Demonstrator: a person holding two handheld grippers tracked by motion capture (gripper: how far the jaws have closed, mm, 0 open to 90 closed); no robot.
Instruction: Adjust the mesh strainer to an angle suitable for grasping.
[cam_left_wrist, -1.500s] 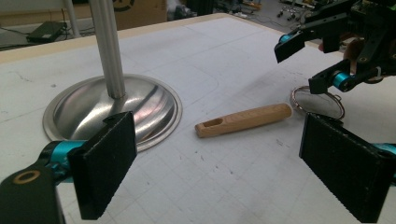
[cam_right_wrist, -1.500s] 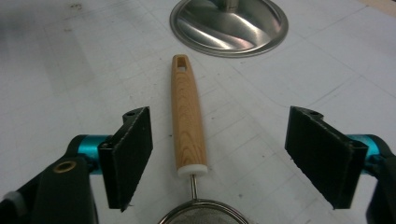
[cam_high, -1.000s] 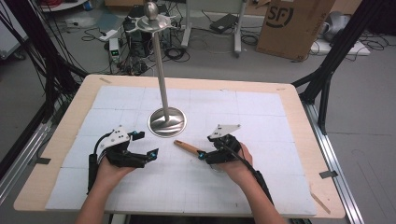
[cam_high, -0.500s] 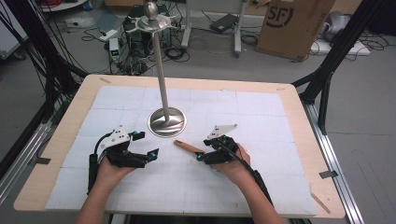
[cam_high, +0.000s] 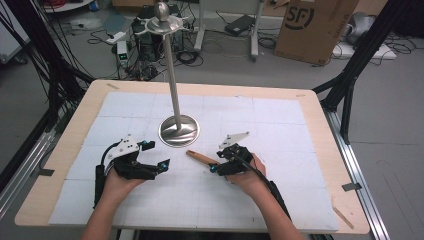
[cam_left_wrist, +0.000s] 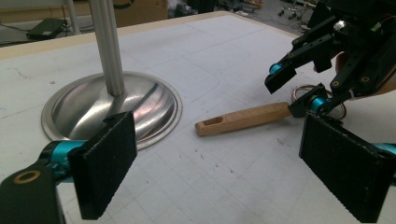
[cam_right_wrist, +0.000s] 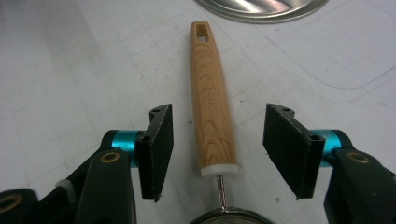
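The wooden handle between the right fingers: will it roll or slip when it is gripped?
The handle looks rigid and flattish, so it probably will not roll. Its smooth finish may slip slightly. The wire strainer at its end probably makes that end heavier.

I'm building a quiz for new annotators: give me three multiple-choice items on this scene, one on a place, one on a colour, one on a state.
1. Where does the wooden-handled wire strainer lie?
A. Between the right gripper's pads
B. On the metal stand's round base
C. Under the left gripper

2. What colour is the strainer's handle?
A. Black
B. Light brown wood
C. Blue

3. How is the right gripper set?
A. Shut on the handle
B. Shut on nothing
C. Open

Key: 1 A, the handle runs between the apart pads; 2 B, wood grain shows; 3 C, gaps lie on both sides of the handle.
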